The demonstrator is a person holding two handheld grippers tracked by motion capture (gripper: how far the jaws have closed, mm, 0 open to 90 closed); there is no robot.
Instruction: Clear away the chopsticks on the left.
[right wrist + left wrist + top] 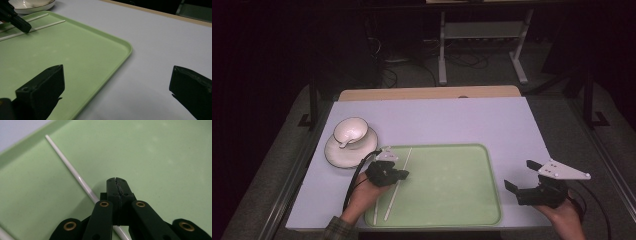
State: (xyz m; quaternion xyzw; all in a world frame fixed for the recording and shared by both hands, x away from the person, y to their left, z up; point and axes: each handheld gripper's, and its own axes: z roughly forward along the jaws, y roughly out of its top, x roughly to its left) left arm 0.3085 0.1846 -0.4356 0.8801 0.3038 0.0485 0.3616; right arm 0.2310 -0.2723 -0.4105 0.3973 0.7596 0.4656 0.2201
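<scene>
On the left of the pale surface (452, 120), a white bowl (350, 131) with a spoon in it sits on a white saucer (337, 155), just beside a green tray (462, 200). Two white chopsticks (396, 192) lie near the tray's left edge. The left gripper (404, 174) hovers over them, jaws pressed together and empty. Well apart at the right, the right gripper (521, 175) rests by the tray's right rim, jaws wide apart, holding nothing.
</scene>
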